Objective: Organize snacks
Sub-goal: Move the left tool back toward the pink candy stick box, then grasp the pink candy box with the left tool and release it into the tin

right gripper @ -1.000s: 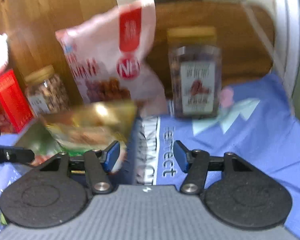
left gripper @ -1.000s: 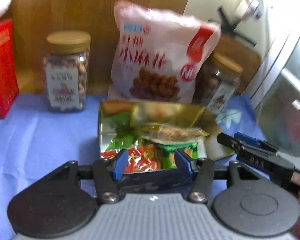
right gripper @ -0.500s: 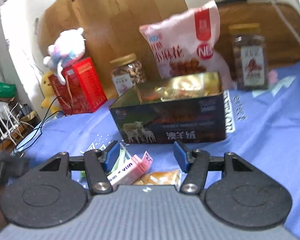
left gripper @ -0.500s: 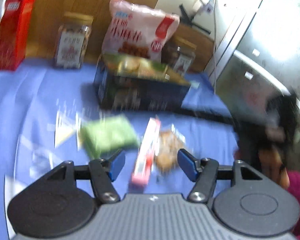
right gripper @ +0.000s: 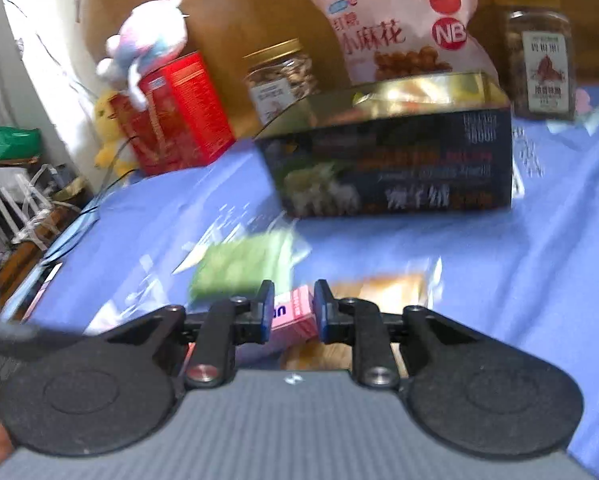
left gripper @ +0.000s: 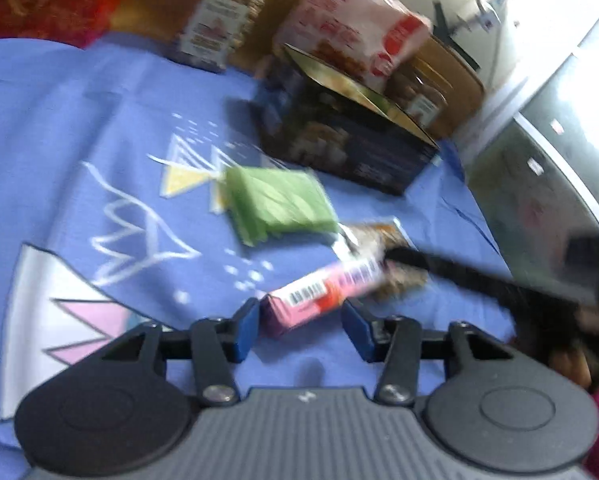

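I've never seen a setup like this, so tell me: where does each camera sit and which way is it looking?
Left wrist: sits on the left hand-held gripper, looking down along its closing fingers at a pink snack box; the right hand-held gripper and a hand show at right.
Right wrist: sits on the right hand-held gripper, closing around that pink box's other end.
Both show the green packet and dark tin.

Pink snack box [left gripper: 323, 296] is lying flat on the blue cloth, green packet [left gripper: 279, 204] beside it, clear-wrapped orange snack [right gripper: 383, 288] touching it; dark open tin [right gripper: 391, 160] is standing behind, holding packets.
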### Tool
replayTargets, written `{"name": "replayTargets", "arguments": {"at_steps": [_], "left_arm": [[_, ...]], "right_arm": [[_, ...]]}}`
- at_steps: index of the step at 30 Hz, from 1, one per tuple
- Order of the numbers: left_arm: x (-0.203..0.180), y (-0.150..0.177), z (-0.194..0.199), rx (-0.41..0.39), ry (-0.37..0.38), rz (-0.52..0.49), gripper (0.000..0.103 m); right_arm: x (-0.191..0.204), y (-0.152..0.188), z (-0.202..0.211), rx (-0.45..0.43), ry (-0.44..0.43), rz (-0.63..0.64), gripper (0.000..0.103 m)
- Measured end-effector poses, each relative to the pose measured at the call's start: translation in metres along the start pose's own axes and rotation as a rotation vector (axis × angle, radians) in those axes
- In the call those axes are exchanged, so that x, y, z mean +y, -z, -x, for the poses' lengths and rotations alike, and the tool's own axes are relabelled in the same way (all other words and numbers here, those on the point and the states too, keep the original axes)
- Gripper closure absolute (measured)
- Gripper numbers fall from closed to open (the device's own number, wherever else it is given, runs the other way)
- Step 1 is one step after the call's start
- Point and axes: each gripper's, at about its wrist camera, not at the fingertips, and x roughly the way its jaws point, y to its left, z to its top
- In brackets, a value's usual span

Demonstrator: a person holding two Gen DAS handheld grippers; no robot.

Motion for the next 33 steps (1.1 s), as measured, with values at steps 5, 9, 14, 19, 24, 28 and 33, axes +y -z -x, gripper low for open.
{"name": "replayTargets", "arguments": {"at_steps": [5,9,14,19,24,28,33], "left_arm": [[0.020,-0.001,0.020,-0.043,0.048,0.052,0.052],[0.019,-0.002,0.038,-0.085,0.052,0.029,0.048],[0.012,-0.003,0.030,-0.066,0.051,0.014,0.048],[0.007,0.000,0.014,-0.031,0.016,-0.022,0.048],[0.003,0.003,0.001,0.000,0.007,-0.044,0.049],[-0.003,0.002,0.004,-0.002,-0.032,-0.072,0.049],[-0.008,-0.018,0.022,-0.041,0.008,-0.069,0.049]], "right_arm": [[0.010,0.036,0.032,-0.056,-0.090,-0.001,0.059],[0.022,0.056,0.045,-0.121,-0.037,0.075,0.053],[0.037,0.062,0.033,-0.124,0.027,0.203,0.053],[0.046,0.070,0.023,-0.102,0.095,0.264,0.053],[0.044,0.073,0.017,-0.078,0.069,0.240,0.059],[0.054,0.072,0.013,-0.092,0.113,0.299,0.063],[0.059,0.063,0.024,-0.155,0.100,0.327,0.066]]}}
